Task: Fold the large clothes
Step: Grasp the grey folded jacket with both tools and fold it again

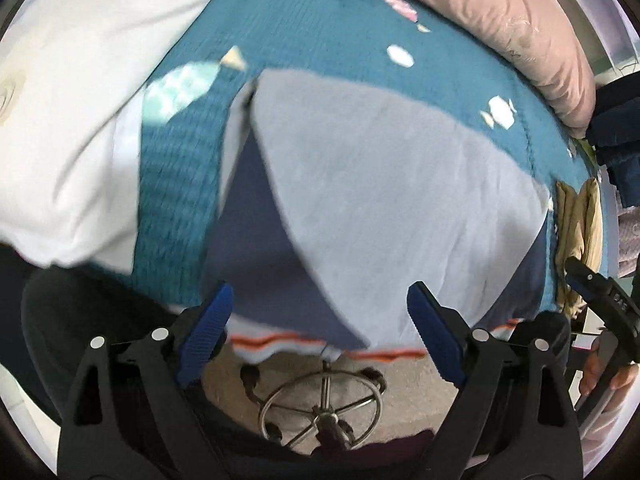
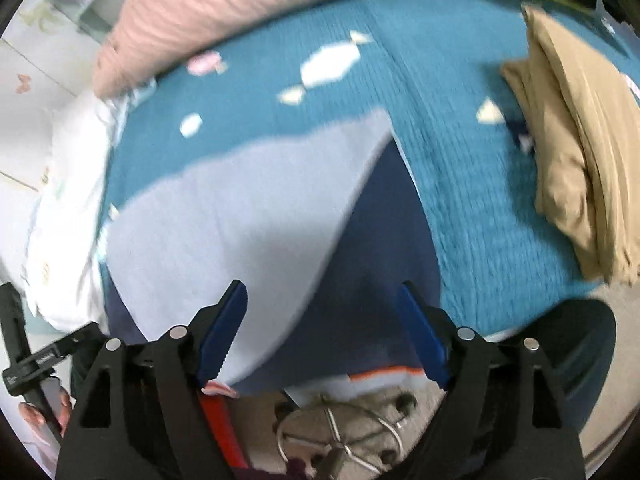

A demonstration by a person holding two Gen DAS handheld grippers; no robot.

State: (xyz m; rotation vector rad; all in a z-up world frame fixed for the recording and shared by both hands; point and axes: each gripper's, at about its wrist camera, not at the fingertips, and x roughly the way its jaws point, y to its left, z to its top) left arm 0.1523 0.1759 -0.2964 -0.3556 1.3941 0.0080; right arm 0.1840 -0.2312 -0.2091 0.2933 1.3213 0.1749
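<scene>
A: Your garment (image 1: pixel 380 200) is on the bed (image 1: pixel 320 40), over the teal blanket. Pale blue panel on top, navy underneath, orange-striped hem hanging off the near edge.

B: And your claws?

A: Left claw (image 1: pixel 320 328) and right claw (image 2: pixel 324 328) both gape above the hem, nothing between the pads.

B: Clutter?

A: Tan folded clothes (image 2: pixel 580 160) beside it on the right, pink duvet (image 2: pixel 240 8) at the back, white pillow (image 1: pixel 80 100) left, a stool base (image 1: pixel 320 412) on the floor below you.

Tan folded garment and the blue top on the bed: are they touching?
Apart. The right wrist view shows a broad band of teal bedspread between the tan folded garment and the blue top.
</scene>
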